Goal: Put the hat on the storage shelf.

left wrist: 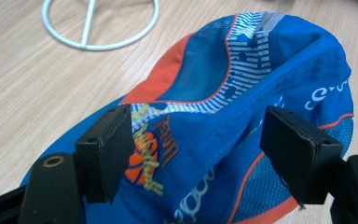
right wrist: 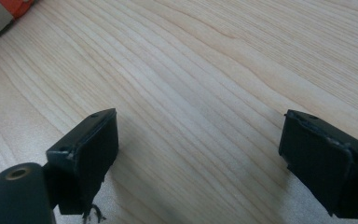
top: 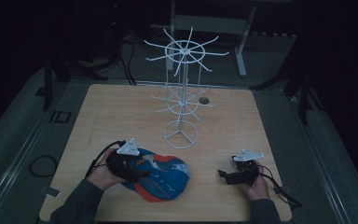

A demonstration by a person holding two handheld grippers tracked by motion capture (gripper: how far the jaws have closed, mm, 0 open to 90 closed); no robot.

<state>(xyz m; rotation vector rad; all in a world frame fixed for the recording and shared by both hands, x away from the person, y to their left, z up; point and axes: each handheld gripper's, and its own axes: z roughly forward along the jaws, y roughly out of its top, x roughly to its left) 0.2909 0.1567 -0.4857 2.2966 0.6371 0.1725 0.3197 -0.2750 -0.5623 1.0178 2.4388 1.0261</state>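
Observation:
A blue and orange cap (top: 161, 175) lies on the wooden table (top: 121, 112) near its front edge, left of centre. My left gripper (top: 137, 173) rests over the cap's left part, and in the left gripper view its jaws stand wide apart over the cap (left wrist: 223, 116), one on each side of a raised fold of blue cloth. My left gripper (left wrist: 205, 154) is open. At the front right, my right gripper (top: 223, 176) lies low over bare wood. In the right gripper view, my right gripper (right wrist: 198, 158) is open with nothing between its jaws.
A white wire display stand (top: 182, 88) with spoked hook rings rises from a round base (left wrist: 98, 23) at the table's middle, behind the cap. A small dark round thing (top: 204, 100) lies behind the stand. Cables trail from both grippers. Dark floor and frames surround the table.

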